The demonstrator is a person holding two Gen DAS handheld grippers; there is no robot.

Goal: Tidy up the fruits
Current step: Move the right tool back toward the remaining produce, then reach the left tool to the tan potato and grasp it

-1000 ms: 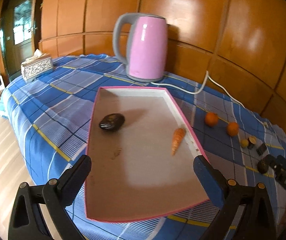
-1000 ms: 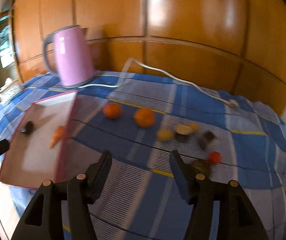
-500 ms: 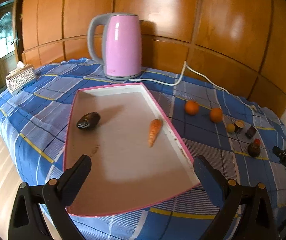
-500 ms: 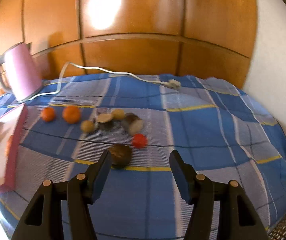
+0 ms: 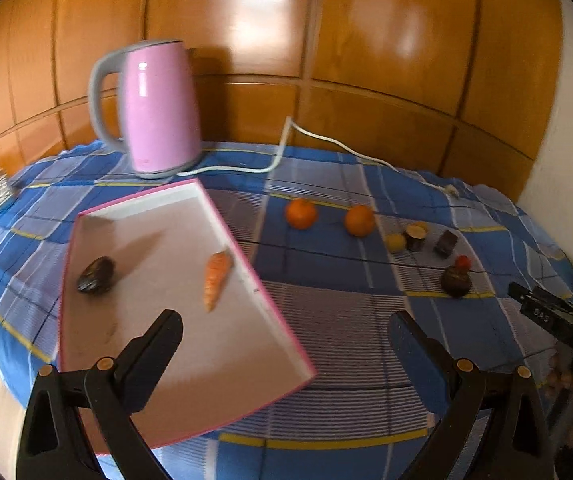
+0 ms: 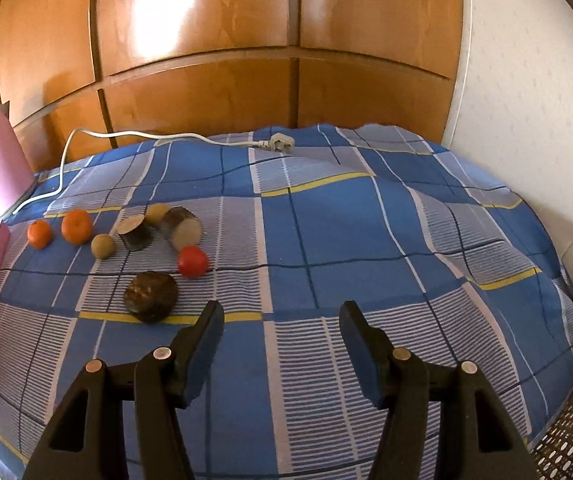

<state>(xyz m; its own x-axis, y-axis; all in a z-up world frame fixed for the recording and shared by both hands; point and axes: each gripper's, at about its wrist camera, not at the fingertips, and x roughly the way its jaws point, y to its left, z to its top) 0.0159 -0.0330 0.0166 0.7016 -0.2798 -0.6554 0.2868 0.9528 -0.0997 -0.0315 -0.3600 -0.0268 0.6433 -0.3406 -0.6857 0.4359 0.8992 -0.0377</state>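
The left tongs (image 5: 286, 334) hang wide open with nothing between them, above the near right corner of the pink-edged tray (image 5: 263, 297). The tray lies on the counter (image 5: 326, 344), which is covered with a blue checked cloth. In it are a carrot (image 5: 217, 276), close to the right rim, and a dark fruit (image 5: 96, 275) towards the left side.

The right tongs (image 6: 280, 326) stand about half open and empty over bare cloth. Just left of the left finger lies a dark brown fruit (image 6: 151, 297). Behind that fruit sits a red tomato (image 6: 192, 261), and farther back two cut brown pieces (image 6: 136, 232) with a small yellowish fruit (image 6: 103, 245) beside them. Two oranges (image 6: 77, 226) lie left of these, between the pieces and the tray.

A pink kettle (image 5: 158, 108) stands behind the tray against the wooden wall; its white cord (image 6: 134, 135) trails across the cloth to an unplugged plug (image 6: 282, 144).
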